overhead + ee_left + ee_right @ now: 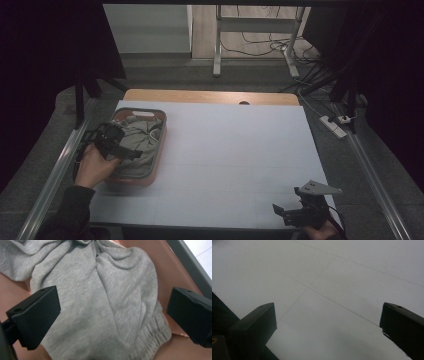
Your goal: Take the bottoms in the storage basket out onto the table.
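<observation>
Both left tongs (pixel 112 317) jaws straddle grey garment (pixel 105 302), apart.

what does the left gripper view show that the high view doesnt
Left gripper view alone: the ribbed cuff of the grey garment and the weave of its folds, seen between the open jaws of the left hand-held gripper.
High view alone: the white table, the right hand-held gripper open at the near right corner, the floor and cables beyond.
Both: the garment lying in the basket, with the left hand-held gripper over it.
</observation>
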Tool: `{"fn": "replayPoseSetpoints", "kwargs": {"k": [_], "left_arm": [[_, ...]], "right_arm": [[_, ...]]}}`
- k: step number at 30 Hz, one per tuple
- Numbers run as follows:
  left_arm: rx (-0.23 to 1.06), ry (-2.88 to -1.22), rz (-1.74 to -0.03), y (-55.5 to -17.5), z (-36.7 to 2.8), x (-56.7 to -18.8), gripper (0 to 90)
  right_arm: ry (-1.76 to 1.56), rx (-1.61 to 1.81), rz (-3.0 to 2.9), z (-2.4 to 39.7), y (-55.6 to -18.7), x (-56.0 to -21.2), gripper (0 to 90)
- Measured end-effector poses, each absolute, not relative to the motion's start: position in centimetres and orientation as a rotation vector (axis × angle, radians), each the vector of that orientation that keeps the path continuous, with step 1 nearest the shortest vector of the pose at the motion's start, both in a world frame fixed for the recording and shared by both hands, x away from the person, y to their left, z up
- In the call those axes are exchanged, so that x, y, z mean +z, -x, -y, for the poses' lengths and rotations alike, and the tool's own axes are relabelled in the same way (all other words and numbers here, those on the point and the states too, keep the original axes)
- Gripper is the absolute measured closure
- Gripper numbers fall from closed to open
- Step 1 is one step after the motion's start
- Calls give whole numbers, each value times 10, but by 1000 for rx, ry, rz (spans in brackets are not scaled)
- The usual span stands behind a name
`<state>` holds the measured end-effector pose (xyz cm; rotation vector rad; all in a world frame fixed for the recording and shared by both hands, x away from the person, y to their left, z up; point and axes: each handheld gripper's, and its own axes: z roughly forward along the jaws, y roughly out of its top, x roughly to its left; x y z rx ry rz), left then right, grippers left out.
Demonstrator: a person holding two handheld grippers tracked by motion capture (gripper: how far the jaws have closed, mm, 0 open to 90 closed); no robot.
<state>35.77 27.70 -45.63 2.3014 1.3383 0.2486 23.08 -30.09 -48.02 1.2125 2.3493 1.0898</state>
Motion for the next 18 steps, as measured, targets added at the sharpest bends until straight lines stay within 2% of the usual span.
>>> {"fn": "replayPoseSetpoints", "kwargs": {"k": [18], "left_arm": [[218,-2306,-1380,-387,-276,-466,0]], "right_arm": [[-1218,1091,-2353,301,-231,-480,9]]}}
